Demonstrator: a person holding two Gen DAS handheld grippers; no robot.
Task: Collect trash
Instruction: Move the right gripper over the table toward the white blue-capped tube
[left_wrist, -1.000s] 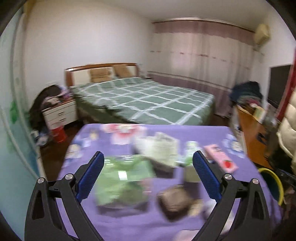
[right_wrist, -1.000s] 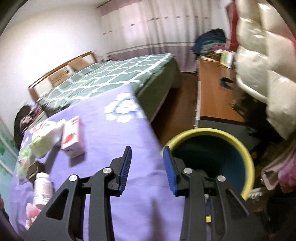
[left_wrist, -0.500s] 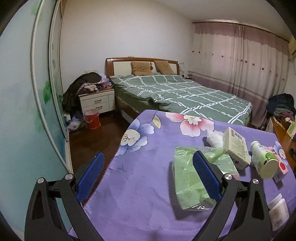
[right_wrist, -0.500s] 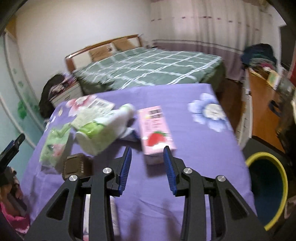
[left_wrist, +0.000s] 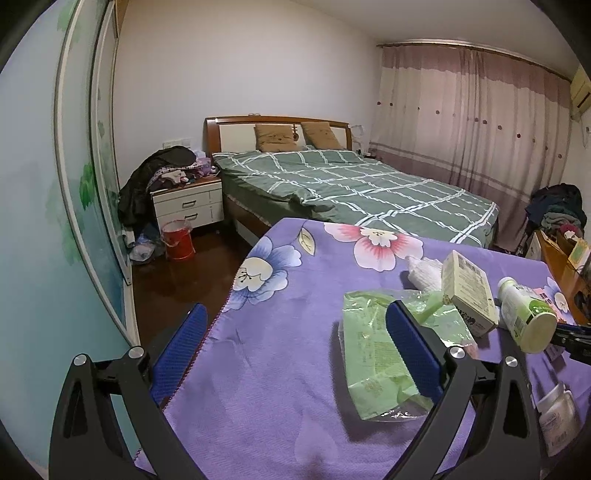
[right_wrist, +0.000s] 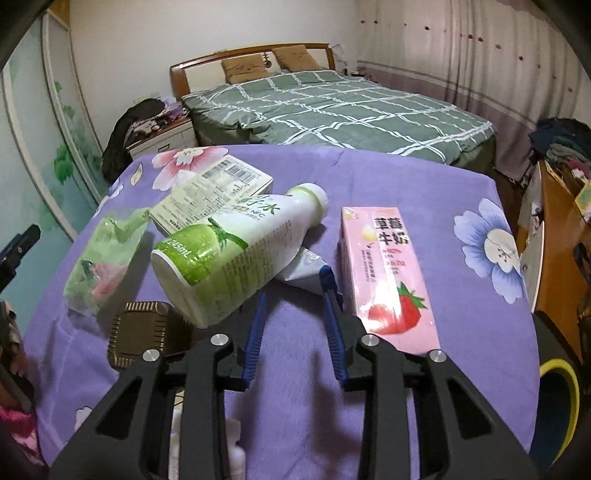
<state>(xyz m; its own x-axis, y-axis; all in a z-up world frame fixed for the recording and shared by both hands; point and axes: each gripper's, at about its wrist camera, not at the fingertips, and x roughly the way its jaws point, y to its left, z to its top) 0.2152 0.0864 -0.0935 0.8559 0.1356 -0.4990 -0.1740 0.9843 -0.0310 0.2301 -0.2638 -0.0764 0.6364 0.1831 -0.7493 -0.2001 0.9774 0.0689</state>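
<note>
My right gripper (right_wrist: 293, 295) sits low over the purple cloth (right_wrist: 406, 184), jaws narrowly parted, nothing held; white-green bottle (right_wrist: 236, 251) just left of it, pink milk carton (right_wrist: 388, 273) just right. My left gripper (left_wrist: 295, 339) gapes wide, empty, green wrapper (left_wrist: 373, 347) by its right finger

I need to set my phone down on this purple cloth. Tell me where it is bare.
Bare: the near left stretch by the blue flower, left of the green packet, and the strip right of the pink strawberry milk carton toward the other blue flower. Crowded: the middle, around the bottle and barcode box.
</note>
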